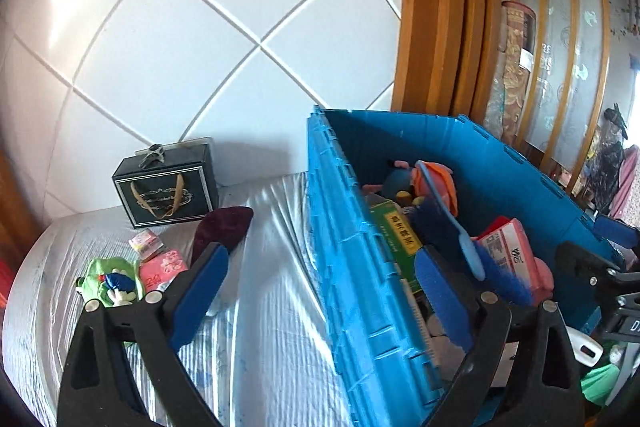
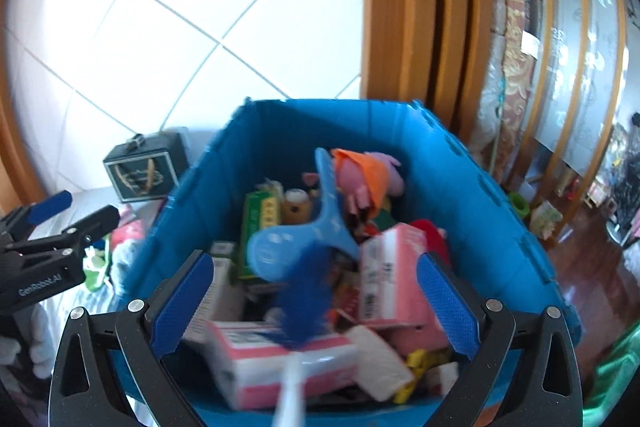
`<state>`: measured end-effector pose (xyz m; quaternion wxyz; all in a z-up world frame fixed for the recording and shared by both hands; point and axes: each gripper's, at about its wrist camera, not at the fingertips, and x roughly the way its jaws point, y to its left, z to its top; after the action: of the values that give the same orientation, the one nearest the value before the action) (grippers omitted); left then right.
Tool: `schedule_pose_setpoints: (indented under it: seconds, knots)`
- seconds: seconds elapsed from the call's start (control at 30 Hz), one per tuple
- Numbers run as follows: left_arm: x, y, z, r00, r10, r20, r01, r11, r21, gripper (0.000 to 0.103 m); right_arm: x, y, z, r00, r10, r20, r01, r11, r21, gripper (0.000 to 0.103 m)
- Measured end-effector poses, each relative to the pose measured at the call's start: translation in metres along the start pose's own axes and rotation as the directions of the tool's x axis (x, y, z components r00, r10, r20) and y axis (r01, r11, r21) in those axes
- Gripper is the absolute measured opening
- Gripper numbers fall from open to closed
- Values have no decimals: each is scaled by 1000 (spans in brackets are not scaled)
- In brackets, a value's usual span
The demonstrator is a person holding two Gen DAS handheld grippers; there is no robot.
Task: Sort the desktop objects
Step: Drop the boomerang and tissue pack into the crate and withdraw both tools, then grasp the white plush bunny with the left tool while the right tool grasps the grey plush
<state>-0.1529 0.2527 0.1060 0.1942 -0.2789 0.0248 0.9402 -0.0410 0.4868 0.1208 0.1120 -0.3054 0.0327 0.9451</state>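
Observation:
A blue plastic crate (image 2: 472,187) holds several items: a pink plush pig (image 2: 360,179), pink tissue packs (image 2: 392,279), a green box (image 2: 258,215). A blue brush (image 2: 300,255) with dark bristles is in the air between the fingers of my right gripper (image 2: 316,307), blurred, over the crate. The right gripper is open. My left gripper (image 1: 320,291) is open and empty, straddling the crate's left wall (image 1: 352,267). On the table left of the crate lie a green plush toy (image 1: 108,279), a pink tissue pack (image 1: 162,267) and a dark red pouch (image 1: 224,227).
A black gift box (image 1: 166,183) stands at the back of the cloth-covered table (image 1: 260,307) against a white tiled wall (image 1: 180,27). A wooden door frame (image 1: 436,7) and a glass partition (image 1: 560,47) stand behind the crate.

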Motion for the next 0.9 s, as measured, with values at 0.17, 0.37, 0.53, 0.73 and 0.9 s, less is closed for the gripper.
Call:
schedule_pose_setpoints:
  seconds: [0.17, 0.37, 0.53, 0.73, 0.9]
  knots:
    - [-8, 71, -15, 999, 39, 20, -38, 998, -48, 96, 0, 67, 9, 996, 87, 35, -86, 996, -32, 103]
    - [-6, 176, -45, 991, 126, -42, -131, 983, -129, 96, 16, 162, 14, 981, 189, 30, -186, 978, -92, 103]
    - [1, 259, -75, 968, 227, -109, -244, 953, -181, 96, 51, 232, 5, 964, 264, -26, -266, 959, -101, 103]
    - [24, 332, -114, 947, 258, -192, -301, 922, -242, 96, 111, 270, -17, 962, 246, -122, -256, 964, -74, 103]
    - [58, 360, -135, 934, 246, -260, -314, 910, -270, 96, 176, 280, -37, 942, 250, -223, -258, 966, -6, 103]
